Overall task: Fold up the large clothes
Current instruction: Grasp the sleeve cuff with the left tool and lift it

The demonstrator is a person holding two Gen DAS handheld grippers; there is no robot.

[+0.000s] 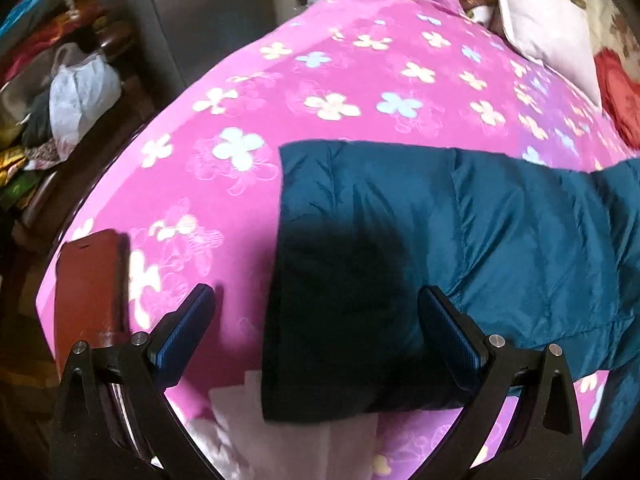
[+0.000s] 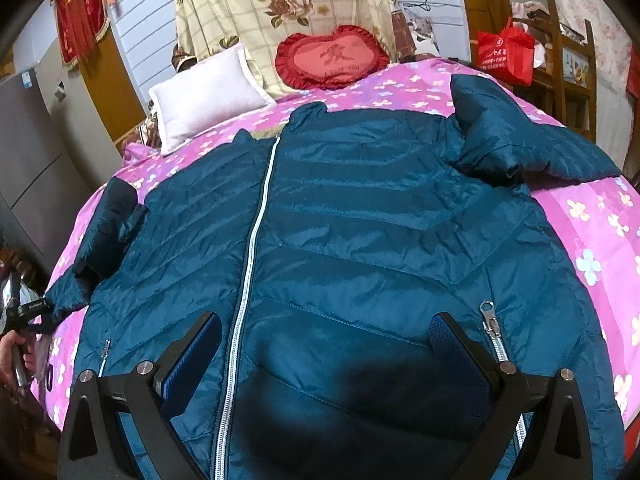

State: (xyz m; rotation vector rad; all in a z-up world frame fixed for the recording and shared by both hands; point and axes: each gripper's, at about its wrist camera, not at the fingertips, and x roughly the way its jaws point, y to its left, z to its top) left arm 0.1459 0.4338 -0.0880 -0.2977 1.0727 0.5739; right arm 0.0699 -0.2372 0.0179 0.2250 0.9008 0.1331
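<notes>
From the left wrist view, the left tool [image 1: 316, 316] hangs over the bed with its fingers spread wide and nothing between them. Below it lies one sleeve [image 1: 400, 248] of the teal quilted jacket, stretched flat across the pink flowered bedspread [image 1: 248, 128], its cuff end squared off toward the left. A brown phone case [image 1: 90, 284] rests on the bedspread near the bed's left edge, just beside the left finger. A pale pillow [image 1: 544, 20] sits at the far end of the bed, and a heap of bags and cloth [image 1: 76, 96] lies beyond the bed to the left.

From the right wrist view, the right tool [image 2: 326, 340] is likewise spread wide and empty, poised above the lower front of the jacket [image 2: 340, 216]. The jacket lies face up on the bedspread, zipped shut along its white zipper [image 2: 252, 232], one sleeve out to the left, the other bent upward at the right. A red heart cushion [image 2: 332, 58] leans at the bed's head.
</notes>
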